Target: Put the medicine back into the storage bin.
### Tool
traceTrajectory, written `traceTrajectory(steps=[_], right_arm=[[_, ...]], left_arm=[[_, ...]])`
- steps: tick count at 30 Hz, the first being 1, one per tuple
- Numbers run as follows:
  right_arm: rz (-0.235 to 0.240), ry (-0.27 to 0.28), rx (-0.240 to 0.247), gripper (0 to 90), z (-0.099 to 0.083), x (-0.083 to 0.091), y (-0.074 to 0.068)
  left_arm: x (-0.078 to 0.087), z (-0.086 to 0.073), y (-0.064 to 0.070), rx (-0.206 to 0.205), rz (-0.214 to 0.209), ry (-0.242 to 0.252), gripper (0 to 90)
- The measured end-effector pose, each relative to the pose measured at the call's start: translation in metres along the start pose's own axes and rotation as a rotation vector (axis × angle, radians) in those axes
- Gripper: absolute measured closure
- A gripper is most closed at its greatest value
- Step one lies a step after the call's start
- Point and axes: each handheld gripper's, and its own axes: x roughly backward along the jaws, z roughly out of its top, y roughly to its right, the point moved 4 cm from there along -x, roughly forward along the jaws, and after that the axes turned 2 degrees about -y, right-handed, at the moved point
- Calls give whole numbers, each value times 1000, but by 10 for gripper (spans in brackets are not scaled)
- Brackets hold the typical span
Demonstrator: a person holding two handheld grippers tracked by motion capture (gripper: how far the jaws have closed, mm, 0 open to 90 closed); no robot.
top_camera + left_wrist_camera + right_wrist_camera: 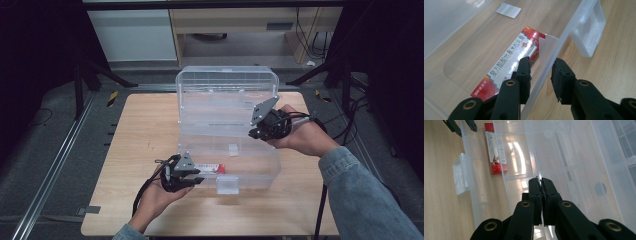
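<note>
1. Clear plastic storage box stands open at the centre of the high view, its lid raised upright behind the base. Judged from this, opening is done or nearly so.
2. Left gripper, lower left of centre in the high view, straddles the box's front wall. In the left gripper view its jaws stand moderately apart, one inside the box and one outside, with the wall between them; I cannot tell whether they touch it.
3. Red and white carton lies flat on the box floor, just inside the front wall and beside the inner jaw. It appears already placed in the box; nothing grips it.
4. Latch tab at the upper right of the left gripper view hangs free on the front wall, unfastened.
5. Right gripper, right of centre in the high view, sits at the box's right side near the hinge line. In the right gripper view its jaws are closed narrow on a thin clear plastic edge, seemingly a tray or divider inside the box.
6. Remaining work, as a judgement: release the insert, lower the lid, fasten the latch.
7. Surface: light wooden table, otherwise bare.
8. Room: dark surroundings, grey floor, metal rail at lower left, pale cabinets at the top edge, cables at the upper right.
</note>
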Motion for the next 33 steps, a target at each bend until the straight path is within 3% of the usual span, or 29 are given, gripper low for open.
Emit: traceTrajectory(steps=[33], right_arm=[[17, 5, 9, 870, -9, -2, -20]], left_arm=[[0, -1, 1, -9, 12, 9, 663]])
